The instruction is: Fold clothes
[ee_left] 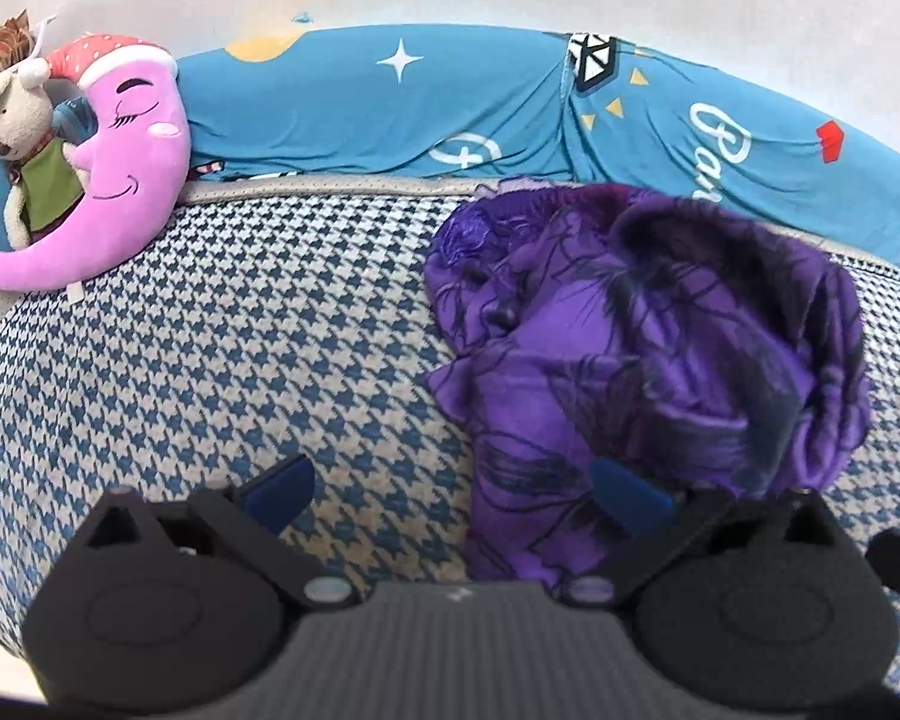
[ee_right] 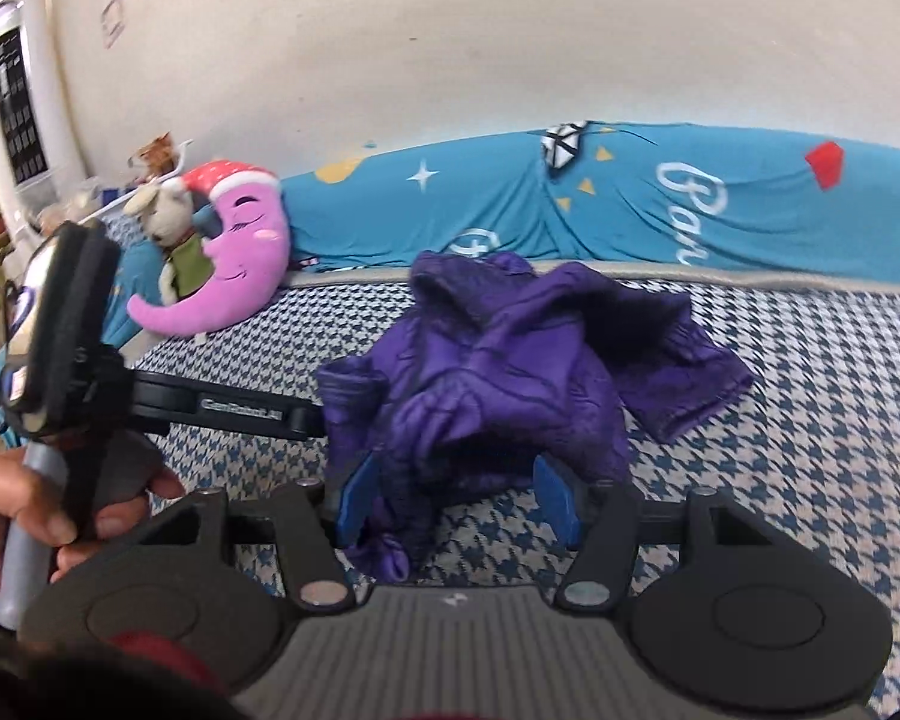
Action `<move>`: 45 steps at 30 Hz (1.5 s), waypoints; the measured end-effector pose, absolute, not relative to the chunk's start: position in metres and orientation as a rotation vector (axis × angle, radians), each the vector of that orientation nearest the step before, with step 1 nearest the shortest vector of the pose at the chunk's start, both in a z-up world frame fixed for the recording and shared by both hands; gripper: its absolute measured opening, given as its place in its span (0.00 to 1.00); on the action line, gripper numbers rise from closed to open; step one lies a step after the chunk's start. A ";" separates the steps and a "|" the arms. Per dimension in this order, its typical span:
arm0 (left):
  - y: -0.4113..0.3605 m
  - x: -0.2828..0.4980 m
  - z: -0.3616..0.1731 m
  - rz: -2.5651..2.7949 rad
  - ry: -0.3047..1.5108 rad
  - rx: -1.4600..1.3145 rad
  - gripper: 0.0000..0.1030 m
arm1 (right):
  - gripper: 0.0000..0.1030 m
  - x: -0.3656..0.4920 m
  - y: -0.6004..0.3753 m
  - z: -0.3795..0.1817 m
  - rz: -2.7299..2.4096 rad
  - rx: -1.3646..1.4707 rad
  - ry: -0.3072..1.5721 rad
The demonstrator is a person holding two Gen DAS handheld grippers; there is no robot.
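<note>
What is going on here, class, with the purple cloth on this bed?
A person holds a two-finger gripper in each hand over a crumpled purple patterned garment lying on a blue-and-white houndstooth bedcover. Both are open: the left gripper sits at the garment's left edge, the right gripper has cloth bunched between its blue fingers. Nothing is folded yet. A pink moon-shaped plush pillow lies at the back.

Both views are evenly, softly lit; strong barrel distortion and dark vignetting are seen at the corners. Motion blur is seen around the purple garment.
</note>
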State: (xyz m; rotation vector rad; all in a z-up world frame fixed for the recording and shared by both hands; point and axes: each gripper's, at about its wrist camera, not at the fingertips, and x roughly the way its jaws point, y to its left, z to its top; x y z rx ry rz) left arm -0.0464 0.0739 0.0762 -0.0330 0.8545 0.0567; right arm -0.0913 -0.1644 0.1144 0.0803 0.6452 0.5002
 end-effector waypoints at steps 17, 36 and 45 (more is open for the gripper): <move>0.060 -0.011 0.088 0.052 0.833 -0.006 1.00 | 0.63 -0.076 -0.176 0.109 0.401 0.168 0.664; 0.077 -0.001 0.073 0.034 0.857 -0.052 1.00 | 0.64 -0.066 -0.213 0.109 0.336 0.362 0.644; 0.065 0.003 0.041 0.008 0.902 -0.012 1.00 | 0.64 -0.045 -0.211 0.119 0.360 0.378 0.594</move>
